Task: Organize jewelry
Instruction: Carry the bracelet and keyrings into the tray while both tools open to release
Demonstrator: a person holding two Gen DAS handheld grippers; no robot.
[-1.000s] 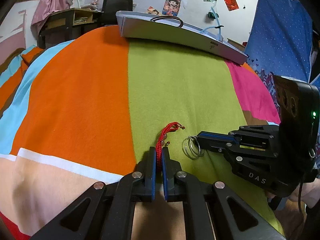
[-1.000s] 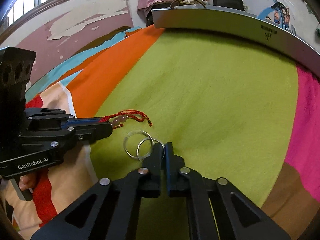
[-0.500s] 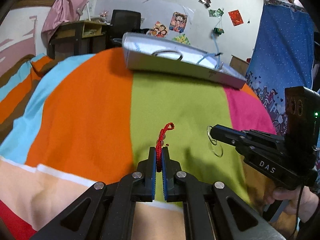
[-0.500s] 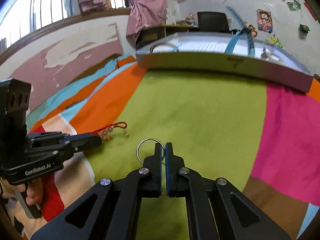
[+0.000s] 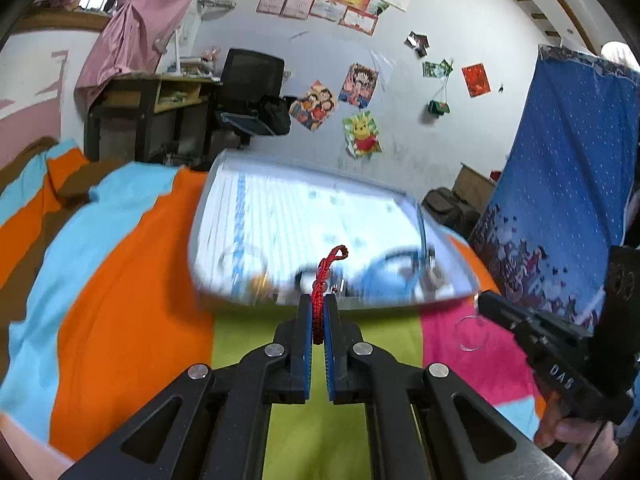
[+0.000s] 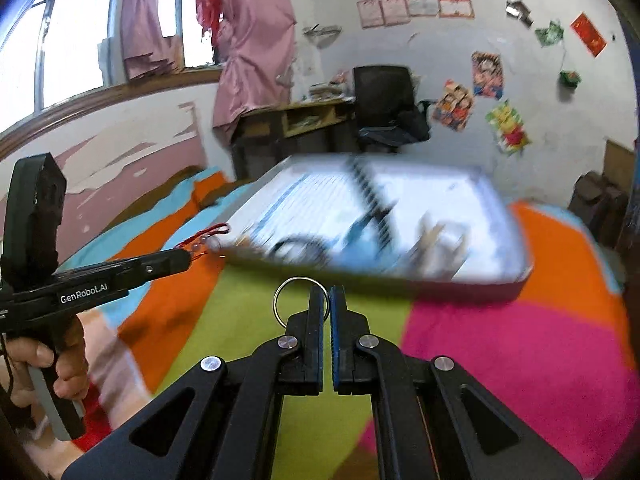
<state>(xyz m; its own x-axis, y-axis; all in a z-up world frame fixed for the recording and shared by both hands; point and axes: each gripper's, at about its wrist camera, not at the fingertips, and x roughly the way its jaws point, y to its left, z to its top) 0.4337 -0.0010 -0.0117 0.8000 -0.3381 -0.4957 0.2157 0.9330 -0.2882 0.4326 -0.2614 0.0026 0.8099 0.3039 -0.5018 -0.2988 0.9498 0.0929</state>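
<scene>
My left gripper (image 5: 318, 304) is shut on a red cord bracelet (image 5: 325, 270) that sticks up past its tips, lifted above the striped blanket. In the right wrist view that same left gripper (image 6: 186, 258) shows at the left with the red cord bracelet (image 6: 206, 236) trailing from it. My right gripper (image 6: 329, 300) is shut on a silver ring (image 6: 294, 298) that stands out to the left of its fingers. The left wrist view shows the right gripper (image 5: 482, 302) at the right with the silver ring (image 5: 472, 332) hanging below it. Ahead lies a grey tray (image 5: 224, 292), blurred, holding several pieces of jewelry.
The bright striped blanket (image 6: 500, 344) covers the bed under both grippers. A desk and a black chair (image 6: 382, 96) stand behind the grey tray (image 6: 480, 286) by the wall. A blue patterned cloth (image 5: 560, 184) hangs at the right. A person's hand (image 6: 60, 368) grips the left handle.
Both grippers have lifted off the blanket with the bracelet and the ring and moved toward the tray, which now looks nearer and shows its inside.
</scene>
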